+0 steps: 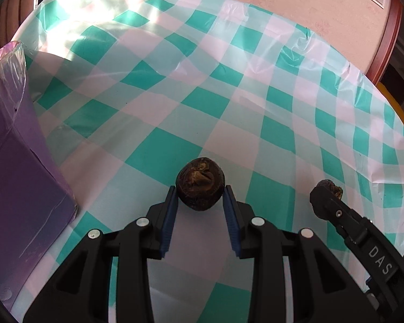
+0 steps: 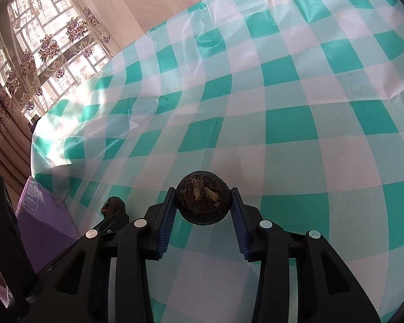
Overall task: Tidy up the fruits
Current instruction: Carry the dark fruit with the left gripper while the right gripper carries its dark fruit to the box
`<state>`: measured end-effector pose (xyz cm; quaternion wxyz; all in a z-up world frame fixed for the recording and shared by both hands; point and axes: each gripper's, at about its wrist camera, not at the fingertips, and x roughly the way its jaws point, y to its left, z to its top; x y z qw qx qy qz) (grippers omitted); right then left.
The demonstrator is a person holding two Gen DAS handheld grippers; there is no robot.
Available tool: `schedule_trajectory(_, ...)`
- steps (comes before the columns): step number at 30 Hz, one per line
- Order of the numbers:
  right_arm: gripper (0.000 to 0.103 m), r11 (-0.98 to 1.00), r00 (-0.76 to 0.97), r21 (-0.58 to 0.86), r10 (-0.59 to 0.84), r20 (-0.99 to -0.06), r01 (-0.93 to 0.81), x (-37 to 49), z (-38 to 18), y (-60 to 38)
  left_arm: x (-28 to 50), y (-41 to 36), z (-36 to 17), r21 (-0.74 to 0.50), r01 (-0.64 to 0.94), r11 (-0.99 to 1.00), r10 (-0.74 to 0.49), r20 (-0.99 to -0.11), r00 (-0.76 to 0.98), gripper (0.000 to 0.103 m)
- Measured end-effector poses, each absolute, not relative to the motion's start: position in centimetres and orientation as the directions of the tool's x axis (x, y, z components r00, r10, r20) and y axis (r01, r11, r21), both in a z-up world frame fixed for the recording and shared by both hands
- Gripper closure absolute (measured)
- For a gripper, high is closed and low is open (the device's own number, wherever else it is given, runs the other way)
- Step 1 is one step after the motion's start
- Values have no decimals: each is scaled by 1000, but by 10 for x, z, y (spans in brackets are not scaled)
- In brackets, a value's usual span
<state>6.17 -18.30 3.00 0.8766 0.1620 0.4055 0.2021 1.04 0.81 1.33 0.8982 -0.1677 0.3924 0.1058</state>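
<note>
Checked tablecloth (image 1: pixel 159 158), mostly bare. Left gripper (image 1: pixel 200 196) and right gripper (image 2: pixel 203 202) each clamp a dark fruit; transport step; next, release into purple box (image 1: pixel 18 167).

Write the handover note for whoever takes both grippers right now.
Left gripper: shut on a dark round fruit, held above the cloth.
Right gripper: shut on a second fruit, also in the air.
Purple box: at the left of the table, beside the left gripper.
Done: both fruits picked up.
Left: set both down where they belong, probably the box; its inside is not visible.
</note>
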Motion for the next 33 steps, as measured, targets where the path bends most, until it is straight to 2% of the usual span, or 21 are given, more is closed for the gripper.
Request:
schedule_trajectory(8,63,871,571,442,479,-667,-214,26,26,-190,-31,3,13,-208,-255,944,23,-732,680,69)
schedule_trajectory(14,63,881,602,411,465,-650,-237,4,32,-183,-57,-3,20,-183,-219,958,35,-687,726,69)
schedule_trajectory(21,63,879,676,373,470,-567,-297,-18,48,-172,-85,4,35,-184,-234,955,78,-604,793,69)
schedule_trajectory(24,63,864,695,385,494,-523,-325,-25,57,-167,-104,8,48,-143,-241,960,127,-545,829,69)
schedule_trajectory(29,63,831,692,396,549,-469,-391,-38,75,-148,-137,25,82,-153,-259,954,166,-453,876,69)
schedule_trajectory(33,63,791,662,364,611,-434,-491,-55,97,-119,-152,46,108,-187,-288,939,184,-435,881,69)
